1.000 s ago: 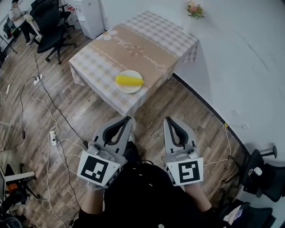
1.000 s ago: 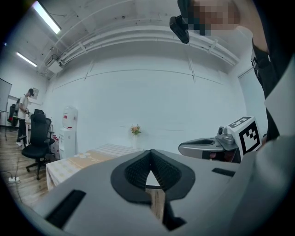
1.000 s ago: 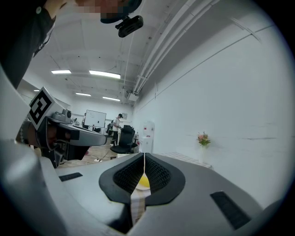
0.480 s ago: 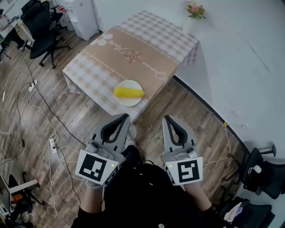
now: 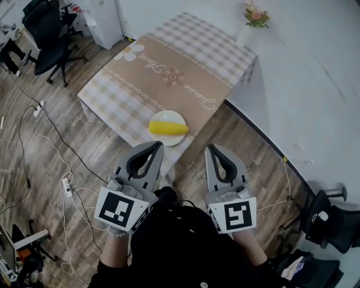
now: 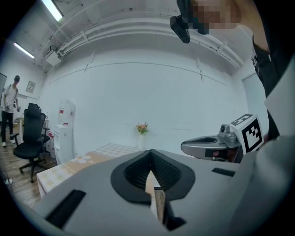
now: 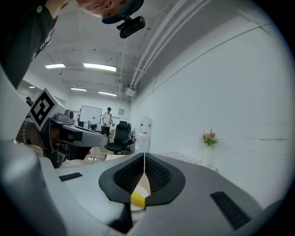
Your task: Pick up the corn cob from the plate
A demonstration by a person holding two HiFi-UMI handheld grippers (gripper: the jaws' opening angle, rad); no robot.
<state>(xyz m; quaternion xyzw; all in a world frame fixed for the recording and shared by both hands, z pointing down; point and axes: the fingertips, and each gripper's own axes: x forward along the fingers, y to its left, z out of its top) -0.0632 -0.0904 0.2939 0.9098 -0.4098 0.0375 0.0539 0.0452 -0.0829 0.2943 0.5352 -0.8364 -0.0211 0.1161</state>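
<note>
Ahead, corn cob on plate, apart from left tool, right tool

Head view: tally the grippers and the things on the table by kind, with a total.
Grippers: 2, the left gripper and the right gripper
Plate: 1
Corn cob: 1
Vase of flowers: 1
Total: 5
</note>
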